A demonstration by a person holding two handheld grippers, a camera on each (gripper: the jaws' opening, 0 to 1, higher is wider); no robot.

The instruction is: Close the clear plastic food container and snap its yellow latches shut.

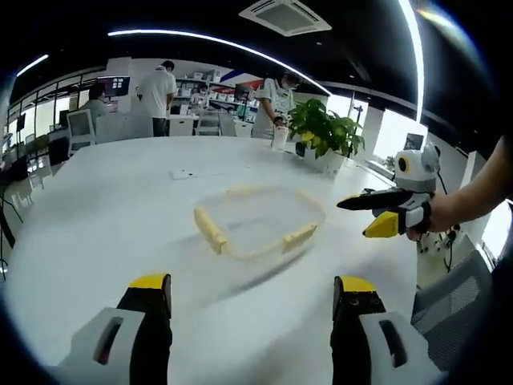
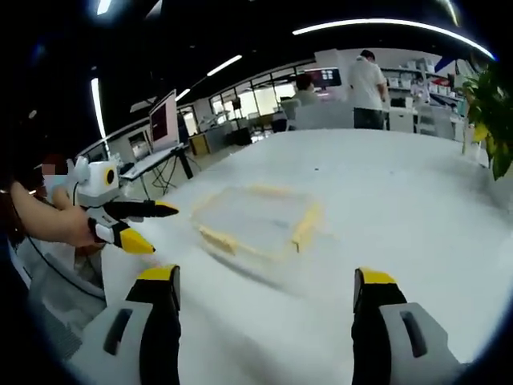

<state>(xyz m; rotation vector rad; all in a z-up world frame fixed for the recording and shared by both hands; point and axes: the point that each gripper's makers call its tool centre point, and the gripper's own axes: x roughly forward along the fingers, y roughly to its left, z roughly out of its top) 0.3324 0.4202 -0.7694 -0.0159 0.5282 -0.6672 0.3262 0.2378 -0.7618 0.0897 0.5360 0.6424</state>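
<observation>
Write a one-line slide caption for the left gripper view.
Open left tongs face the clear container on the white table; right tongs hover beside it.

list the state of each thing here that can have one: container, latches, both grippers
clear plastic food container: lid on, resting flat on the white table, touched by neither gripper
yellow latches: flipped outward, seemingly not snapped down; blur leaves this uncertain
left gripper: open, empty, short of the container
right gripper: open, empty, short of the container
potted plant: upright at the table's far edge
</observation>
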